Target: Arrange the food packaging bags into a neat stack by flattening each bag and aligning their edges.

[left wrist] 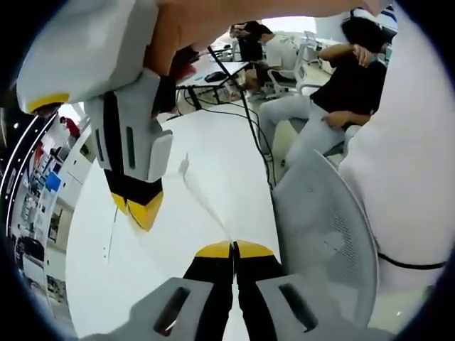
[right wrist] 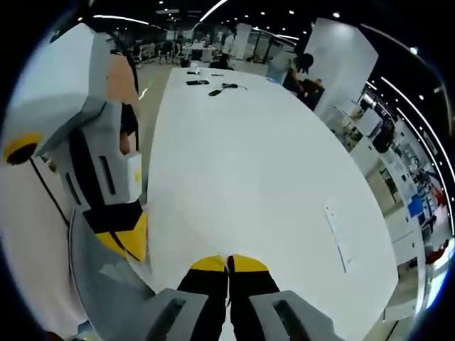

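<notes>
Both tongs hang closed over a white table (right wrist: 270, 177). In the left gripper view the left gripper (left wrist: 233, 250) has its yellow-tipped jaws pressed tip to tip, and the right gripper (left wrist: 140, 207) dips in from the upper left with its tips together too. The right gripper view shows the same pairing, its own gripper (right wrist: 227, 264) closed at the bottom and the left one (right wrist: 125, 240) alongside.

A faint, glassy crease (left wrist: 205, 202) climbs from the left tongs' tips across the tabletop. It may be the edge of a clear bag pinched there and drawn taut, but it is too thin and pale to be sure, and I cannot tell whether either pair grips anything. Two closed tongs held side by side near the table's edge would suit stretching a thin film flat before laying it down — a judgement only.

The table is smooth, matt and long, curving off under the fisheye, with a few small dark items (right wrist: 210, 87) far down it and a narrow pale strip (right wrist: 337, 234) towards one side. The tongs are grey-white moulded plastic with black inner faces. Beside the table stands a chair (left wrist: 323, 227) with a curved grey mesh back — and beyond it seated people (left wrist: 334, 99) and a black cable (left wrist: 252, 128) trailing over the floor.
</notes>
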